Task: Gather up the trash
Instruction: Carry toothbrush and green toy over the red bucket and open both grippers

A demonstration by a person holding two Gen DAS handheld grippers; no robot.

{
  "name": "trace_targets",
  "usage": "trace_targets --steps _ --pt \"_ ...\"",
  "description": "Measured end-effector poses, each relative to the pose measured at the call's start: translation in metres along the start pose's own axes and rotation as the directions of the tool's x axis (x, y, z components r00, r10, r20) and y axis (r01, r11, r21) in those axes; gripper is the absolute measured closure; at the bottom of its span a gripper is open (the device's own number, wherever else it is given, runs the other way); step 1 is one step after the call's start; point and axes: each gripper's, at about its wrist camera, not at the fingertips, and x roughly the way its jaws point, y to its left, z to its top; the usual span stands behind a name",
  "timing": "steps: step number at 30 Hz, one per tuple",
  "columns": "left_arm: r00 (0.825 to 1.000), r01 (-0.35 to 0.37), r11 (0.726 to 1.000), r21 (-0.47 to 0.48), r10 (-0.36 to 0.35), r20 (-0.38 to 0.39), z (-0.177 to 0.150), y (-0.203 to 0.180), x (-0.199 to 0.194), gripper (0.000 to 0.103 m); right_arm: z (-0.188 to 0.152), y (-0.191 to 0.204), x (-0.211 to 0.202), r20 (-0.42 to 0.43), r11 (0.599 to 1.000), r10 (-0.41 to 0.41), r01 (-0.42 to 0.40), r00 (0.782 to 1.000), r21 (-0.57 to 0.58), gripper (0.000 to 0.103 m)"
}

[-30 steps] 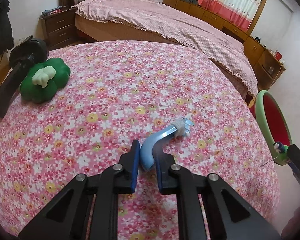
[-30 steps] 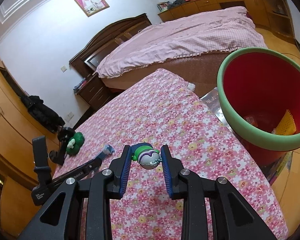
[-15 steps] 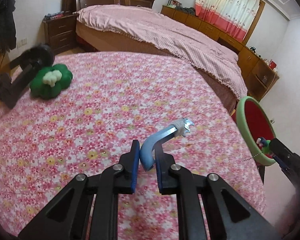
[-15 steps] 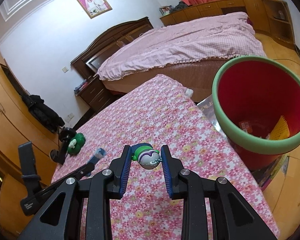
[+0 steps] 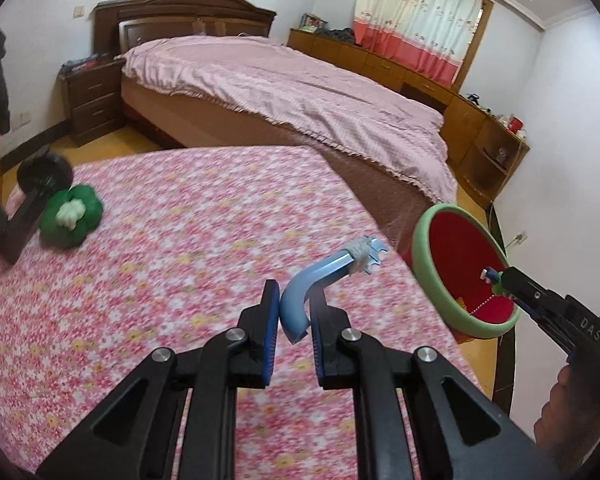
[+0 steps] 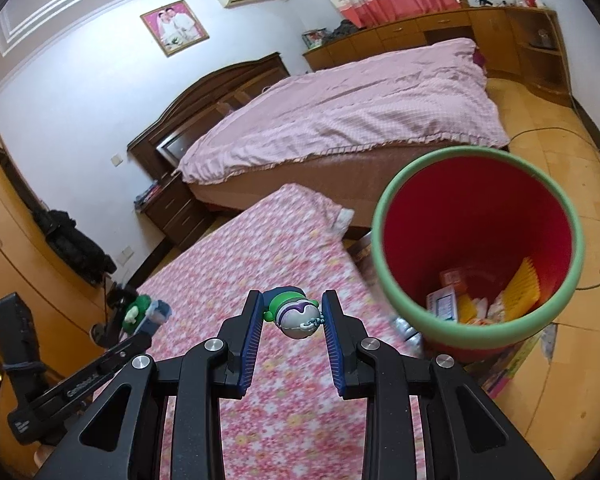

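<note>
while both tools are loaded, each load is seen carried above the flower-patterned desk (image 5: pixel 172 264) toward the red bin (image 6: pixel 476 240) with the green rim, which stands on the floor just beside the desk's edge. the left tool (image 5: pixel 294 314) is clamped on the blue razor (image 5: pixel 320 280), gripped at the lower end of its curved handle, so that the head with its pale wad points forward and away from the pads. the right tool (image 6: pixel 292 318) is clamped on a small round toy figure (image 6: pixel 294 314) with a green cap, held across its middle; in the left view a thin bead chain is seen hanging from it over the bin's mouth.

the razor is judged light and stiff, with smooth plastic that could twist in the pads, since it is held far from its head; a hold nearer the bend would be steadier, and the blade end is best left untouched. the figure is judged light, hard and rounded, so it could squirt out if squeezed off-centre; the hold across its widest part looks sound. paper and packaging are already seen at the bottom of the bin. a green plush toy (image 5: pixel 70 216) is left lying on the far side of the desk, touching a black stand (image 5: pixel 24 204), and it is judged soft and easily pinched anywhere.
</note>
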Motion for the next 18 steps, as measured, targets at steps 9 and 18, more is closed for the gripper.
trace_targets --steps 9,18 --pt "0.998 0.057 0.994 0.096 -0.056 -0.013 0.016 -0.05 0.016 0.089 0.027 -0.033 -0.014 0.058 0.998 -0.066 0.064 0.996 0.025 0.073" --pt "0.991 0.123 0.974 0.189 -0.111 -0.073 0.023 -0.109 0.061 0.089 0.037 -0.081 -0.009 0.058 0.989 -0.126 0.121 0.99 0.087 0.073"
